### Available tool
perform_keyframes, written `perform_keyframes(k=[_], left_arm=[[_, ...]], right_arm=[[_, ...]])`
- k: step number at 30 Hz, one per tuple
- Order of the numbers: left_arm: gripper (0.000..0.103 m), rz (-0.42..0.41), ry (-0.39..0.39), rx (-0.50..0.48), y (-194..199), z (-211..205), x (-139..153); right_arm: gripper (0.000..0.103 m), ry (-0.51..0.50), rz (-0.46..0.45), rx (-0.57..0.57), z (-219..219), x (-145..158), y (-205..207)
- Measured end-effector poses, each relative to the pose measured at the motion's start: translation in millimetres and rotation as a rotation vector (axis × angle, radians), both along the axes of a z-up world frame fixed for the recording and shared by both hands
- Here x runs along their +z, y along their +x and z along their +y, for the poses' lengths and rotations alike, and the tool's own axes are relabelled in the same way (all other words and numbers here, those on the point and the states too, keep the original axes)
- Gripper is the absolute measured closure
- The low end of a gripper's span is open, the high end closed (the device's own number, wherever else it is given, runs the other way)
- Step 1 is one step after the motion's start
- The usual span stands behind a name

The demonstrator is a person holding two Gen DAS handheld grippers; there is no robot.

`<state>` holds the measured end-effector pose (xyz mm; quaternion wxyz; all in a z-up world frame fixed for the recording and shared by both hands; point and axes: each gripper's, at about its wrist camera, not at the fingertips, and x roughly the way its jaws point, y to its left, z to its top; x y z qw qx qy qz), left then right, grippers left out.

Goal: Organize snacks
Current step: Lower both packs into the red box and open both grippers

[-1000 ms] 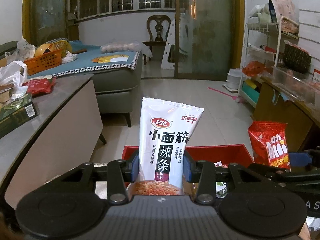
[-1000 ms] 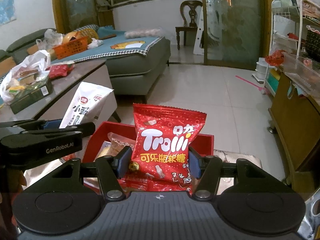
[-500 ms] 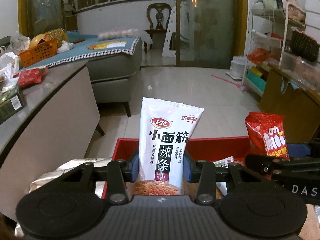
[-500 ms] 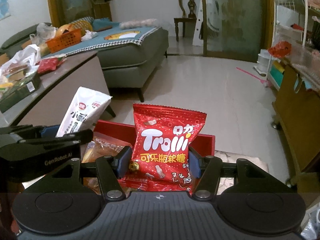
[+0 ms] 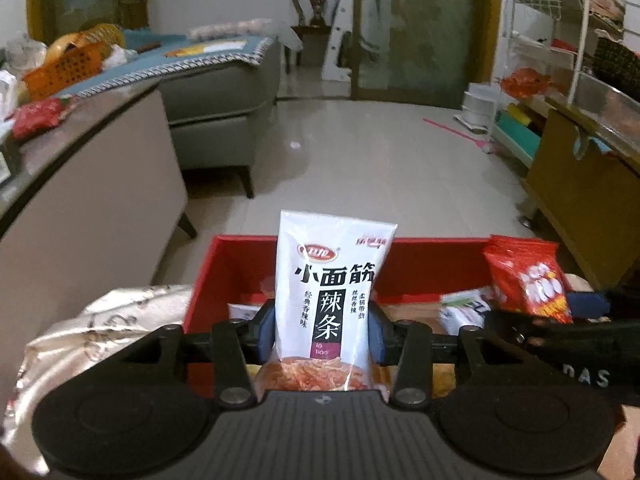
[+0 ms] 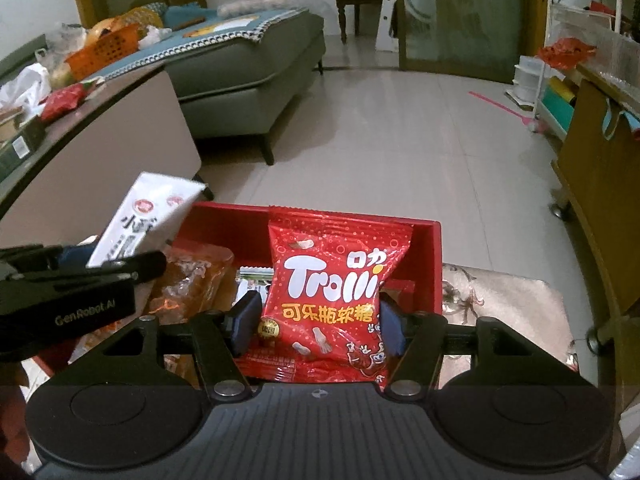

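Note:
My left gripper [image 5: 322,330] holds a tall white spicy-strip packet [image 5: 332,280] upright over the left part of the red box [image 5: 432,268]. Its jaws are opening, with the blue pads [image 5: 265,332] still against the packet's sides. My right gripper [image 6: 316,322] holds a red Trolli gummy bag [image 6: 336,280] over the right part of the same red box [image 6: 430,264]. Those jaws are opening too, the bag still pinched between them. Each view shows the other gripper's packet from the side: the Trolli bag [image 5: 528,284] and the white packet [image 6: 148,216].
Inside the box lie an orange clear-wrapped snack [image 6: 192,280] and a white packet [image 5: 464,308]. The box rests on a silvery patterned cloth [image 6: 504,300]. A grey-topped table [image 5: 80,200] stands at left, a sofa [image 5: 224,120] behind it, a wooden cabinet [image 5: 568,184] at right.
Both grippers have sunk toward the red box with their packets, and the box now fills more of each view. The pads stand slightly wider on both packets.

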<state>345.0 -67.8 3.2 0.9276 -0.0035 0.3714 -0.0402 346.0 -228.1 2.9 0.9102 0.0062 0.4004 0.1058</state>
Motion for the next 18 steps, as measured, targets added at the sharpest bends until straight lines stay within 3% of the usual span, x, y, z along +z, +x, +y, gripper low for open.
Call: perform_keyframes(k=[3,8,18], left_arm=[[0.05,-0.011,-0.022,-0.038,-3.3,-4.9,7.1],[0.05,-0.005,-0.078,-0.051,-6.5,-4.4,16.7],[0.05,0.033,-0.093,-0.039,-35.7,14.4,41.5]], right_arm=[[0.029,-0.008,0.005,-0.003,-1.9,1.3,2.6],[0.026,0.007,0.015,-0.024,-10.3,3.4,1.9],[0.019,-0.001,0.026,0.013,-15.0,26.5,-21.5]])
